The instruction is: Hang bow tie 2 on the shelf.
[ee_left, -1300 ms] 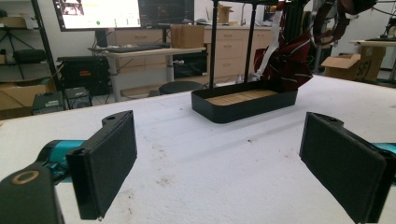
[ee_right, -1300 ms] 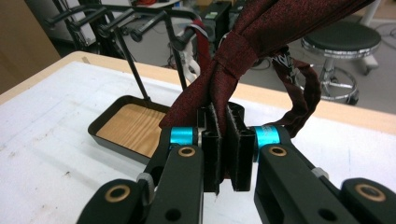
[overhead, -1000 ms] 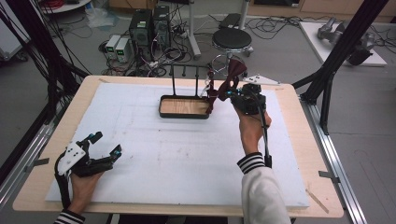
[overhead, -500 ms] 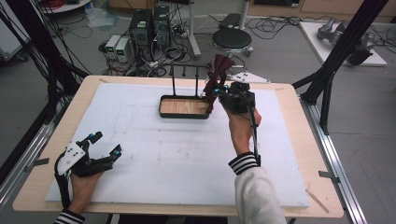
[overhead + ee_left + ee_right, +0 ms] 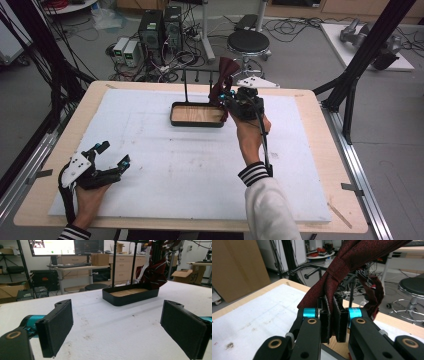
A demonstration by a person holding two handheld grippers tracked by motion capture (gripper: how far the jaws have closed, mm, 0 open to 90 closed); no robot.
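Observation:
A dark red necktie [image 5: 223,74] hangs bunched over the right end of a black tray [image 5: 196,124] with a wooden floor. Two thin black posts [image 5: 185,86] rise from the tray's far side. My right gripper [image 5: 228,102] is shut on the tie just at the tray's right end. In the right gripper view the tie [image 5: 342,267] runs up from between the closed pads [image 5: 325,312] of the right gripper [image 5: 331,303]. My left gripper [image 5: 114,153] rests open and empty at the front left. The left gripper [image 5: 117,322] faces the tray [image 5: 130,298] and tie [image 5: 153,273] from afar.
A white mat [image 5: 165,165] covers the wooden table [image 5: 320,165]. Behind the table stand computer boxes [image 5: 160,25], tangled cables and a black stool [image 5: 248,41]. Black frame struts [image 5: 365,55] rise at the right and left edges.
My right gripper has carried the tie a little leftward, closer to the tray's posts. The left gripper has stayed still.

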